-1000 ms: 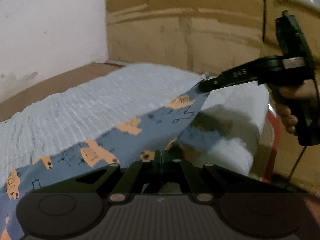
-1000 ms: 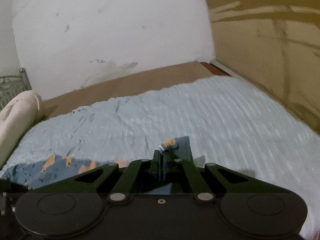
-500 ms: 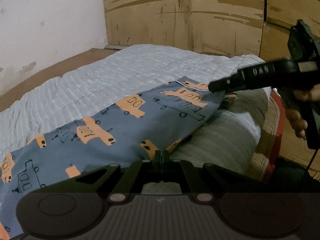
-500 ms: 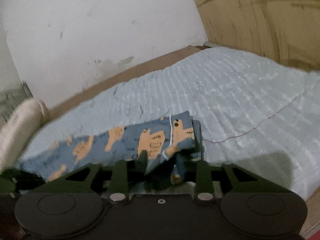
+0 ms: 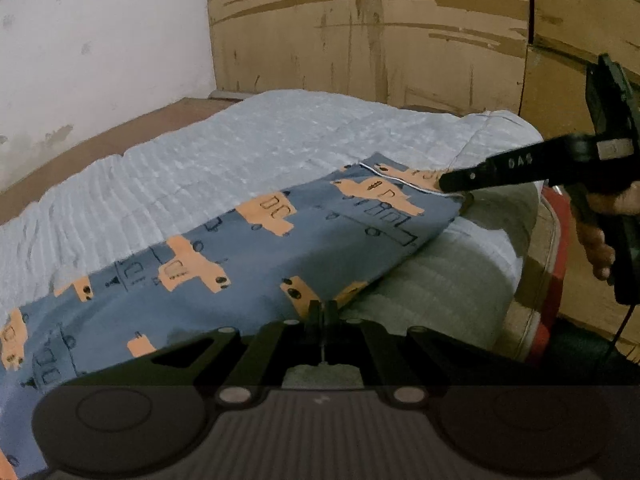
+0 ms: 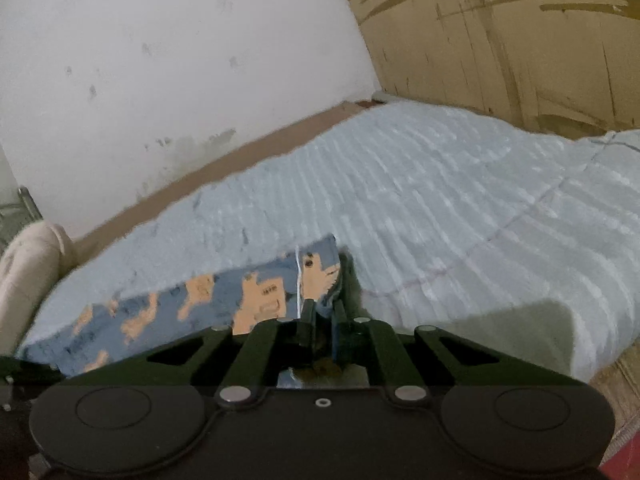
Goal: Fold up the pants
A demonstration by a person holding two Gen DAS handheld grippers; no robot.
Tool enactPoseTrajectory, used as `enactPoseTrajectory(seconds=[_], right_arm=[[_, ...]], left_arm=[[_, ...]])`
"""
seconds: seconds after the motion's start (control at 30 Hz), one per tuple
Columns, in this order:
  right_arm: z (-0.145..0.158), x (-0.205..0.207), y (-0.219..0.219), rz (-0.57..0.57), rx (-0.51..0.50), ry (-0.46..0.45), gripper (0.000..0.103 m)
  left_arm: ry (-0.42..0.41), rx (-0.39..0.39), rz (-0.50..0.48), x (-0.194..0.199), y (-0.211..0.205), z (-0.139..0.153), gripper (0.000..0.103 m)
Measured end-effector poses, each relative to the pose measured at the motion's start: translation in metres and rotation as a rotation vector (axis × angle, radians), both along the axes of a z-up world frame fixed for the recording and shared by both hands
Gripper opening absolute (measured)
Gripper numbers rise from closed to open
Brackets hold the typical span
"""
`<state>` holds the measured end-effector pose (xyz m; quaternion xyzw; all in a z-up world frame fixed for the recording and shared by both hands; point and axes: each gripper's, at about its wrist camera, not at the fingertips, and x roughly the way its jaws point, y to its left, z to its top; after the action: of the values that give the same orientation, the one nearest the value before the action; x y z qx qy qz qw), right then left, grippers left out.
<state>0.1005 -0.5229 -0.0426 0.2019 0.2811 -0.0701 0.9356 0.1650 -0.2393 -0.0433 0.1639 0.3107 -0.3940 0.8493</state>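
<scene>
Blue pants (image 5: 280, 264) printed with orange trucks lie stretched flat along the near side of the pale blue bed cover (image 5: 240, 152). My left gripper (image 5: 320, 308) is shut on their near edge, the cloth pinched between its tips. In the left wrist view my right gripper (image 5: 444, 182) reaches in from the right onto the white-piped hem corner, held by a person's hand (image 5: 600, 240). In the right wrist view the right gripper (image 6: 324, 312) has its jaws closing, with bunched hem cloth of the pants (image 6: 224, 300) between them.
The quilted cover (image 6: 460, 208) spreads wide behind and to the right of the pants. A cream bolster (image 6: 28, 268) lies at the far left. A white wall (image 6: 180, 60) and wooden panels (image 5: 380, 40) enclose the bed. A red bed edge (image 5: 556, 248) shows at the right.
The pants, held taut above the bed a second ago, now lie flat on it. My right gripper came down, opened over the hem corner and has closed on it again.
</scene>
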Motion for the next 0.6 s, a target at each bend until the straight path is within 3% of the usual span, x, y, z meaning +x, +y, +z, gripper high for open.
enactPoseTrajectory(seconds=[0.07, 0.13, 0.17, 0.2, 0.23, 0.3, 0.37, 0.43, 0.5, 0.6], right_arm=[[-0.004, 0.003, 0.003, 0.008, -0.026, 0.017, 0.012], [-0.004, 0.002, 0.004, 0.000, -0.054, 0.016, 0.025], [-0.002, 0.001, 0.006, -0.003, -0.072, 0.013, 0.027], [0.000, 0.000, 0.007, -0.004, -0.087, 0.010, 0.039], [0.001, -0.003, 0.008, -0.006, -0.104, 0.009, 0.055], [0.003, -0.007, 0.010, -0.010, -0.132, 0.007, 0.071], [0.006, -0.010, 0.015, -0.009, -0.155, 0.004, 0.079], [0.012, -0.012, 0.024, -0.003, -0.188, -0.001, 0.094], [0.020, -0.014, 0.037, 0.022, -0.231, -0.027, 0.101], [0.031, -0.014, 0.060, 0.080, -0.261, -0.068, 0.102]], left_arm=[[0.018, -0.016, 0.011, 0.000, 0.004, 0.000, 0.008], [0.037, -0.028, 0.020, 0.001, 0.008, 0.002, 0.034], [0.045, -0.036, 0.034, 0.000, 0.010, 0.003, 0.057], [0.048, -0.051, 0.056, 0.000, 0.012, 0.006, 0.069], [0.050, -0.071, 0.080, 0.000, 0.015, 0.008, 0.071], [0.066, -0.112, 0.135, 0.000, 0.023, 0.014, 0.085], [0.063, -0.150, 0.225, -0.002, 0.035, 0.023, 0.098], [0.030, -0.186, 0.301, -0.007, 0.050, 0.035, 0.099], [-0.005, -0.194, 0.359, -0.008, 0.066, 0.049, 0.101], [-0.070, -0.199, 0.454, -0.007, 0.100, 0.079, 0.102]])
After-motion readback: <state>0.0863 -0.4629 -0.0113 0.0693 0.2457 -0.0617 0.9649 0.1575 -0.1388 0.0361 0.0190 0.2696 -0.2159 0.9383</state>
